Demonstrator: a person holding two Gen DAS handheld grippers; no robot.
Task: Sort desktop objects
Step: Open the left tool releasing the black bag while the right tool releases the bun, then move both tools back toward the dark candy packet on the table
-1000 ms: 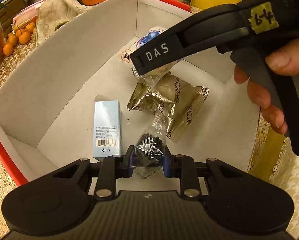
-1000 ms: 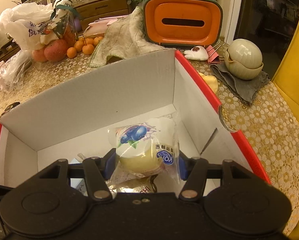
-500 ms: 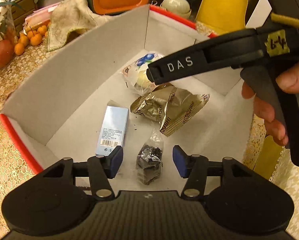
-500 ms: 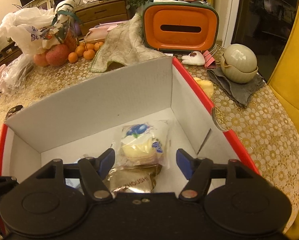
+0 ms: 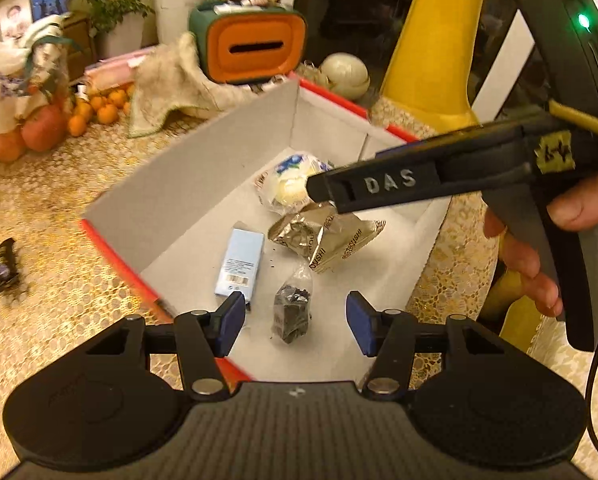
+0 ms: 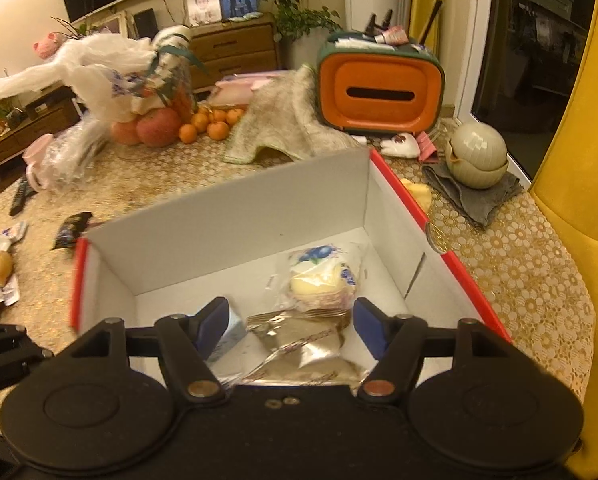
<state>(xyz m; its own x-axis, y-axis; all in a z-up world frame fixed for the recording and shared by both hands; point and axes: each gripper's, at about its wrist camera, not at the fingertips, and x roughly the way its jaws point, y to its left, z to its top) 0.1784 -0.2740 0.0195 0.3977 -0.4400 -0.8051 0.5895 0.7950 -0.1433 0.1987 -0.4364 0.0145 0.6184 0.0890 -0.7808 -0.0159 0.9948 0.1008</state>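
red-rimmed box (image 5: pixel 111 236), open top, gripper (image 5: pixel 295 322) above

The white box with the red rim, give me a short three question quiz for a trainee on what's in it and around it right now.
1. True or false: the left claw is shut on the small dark packet.
2. How many items lie in the white box? A) two B) four C) six
3. Fill in: the blueberry-print bun lies nearest the box's ___ wall, toward the orange tissue holder.

Key:
1. False; its pads stand apart and the packet lies on the box floor.
2. B: bun, gold foil pack, light blue carton, dark packet.
3. Far.
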